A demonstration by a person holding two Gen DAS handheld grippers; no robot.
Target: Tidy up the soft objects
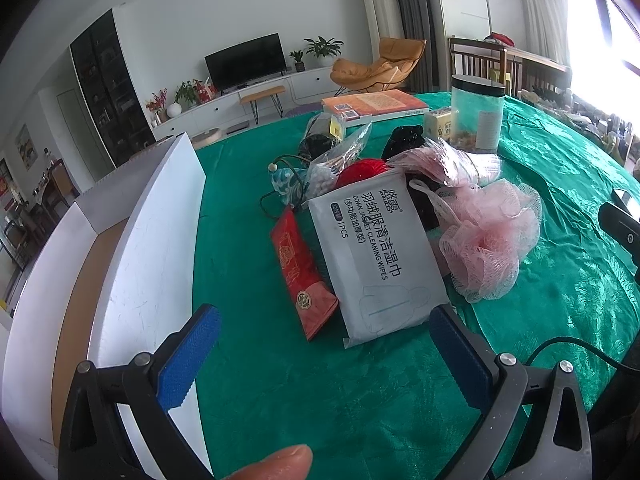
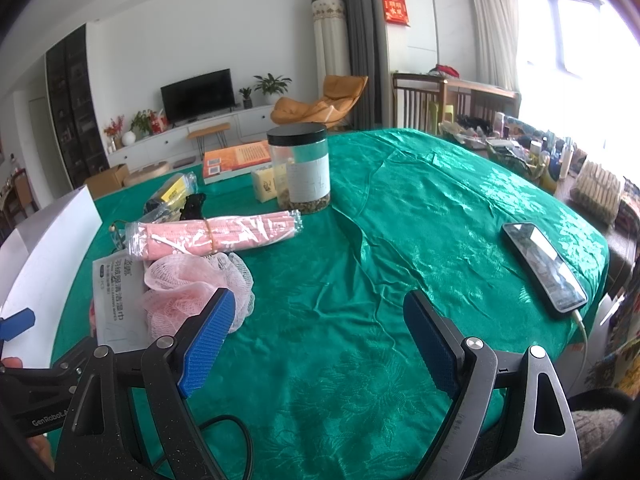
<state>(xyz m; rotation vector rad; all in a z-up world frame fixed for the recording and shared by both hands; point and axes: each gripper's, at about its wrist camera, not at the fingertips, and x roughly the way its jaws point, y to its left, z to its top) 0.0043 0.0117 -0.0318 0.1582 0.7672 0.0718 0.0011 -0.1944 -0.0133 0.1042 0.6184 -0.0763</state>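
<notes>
A pile of soft things lies on the green tablecloth (image 1: 304, 392). A grey wet-wipes pack (image 1: 380, 256) lies in front, a red packet (image 1: 300, 272) to its left, a pink mesh bath puff (image 1: 492, 240) to its right. Behind them are a red yarn ball (image 1: 360, 170) and a clear-wrapped pink bundle (image 1: 444, 160). My left gripper (image 1: 320, 348) is open just before the wipes pack, holding nothing. In the right wrist view the puff (image 2: 192, 292), the pink bundle (image 2: 216, 236) and the wipes pack (image 2: 116, 300) lie to the left of my open, empty right gripper (image 2: 316, 336).
A white open box (image 1: 144, 264) with a brown floor stands left of the pile. A clear jar with a black lid (image 2: 300, 168), an orange book (image 2: 236, 158) and a small yellow box (image 2: 266, 184) sit at the back. A phone (image 2: 544, 264) on a cable lies at the right.
</notes>
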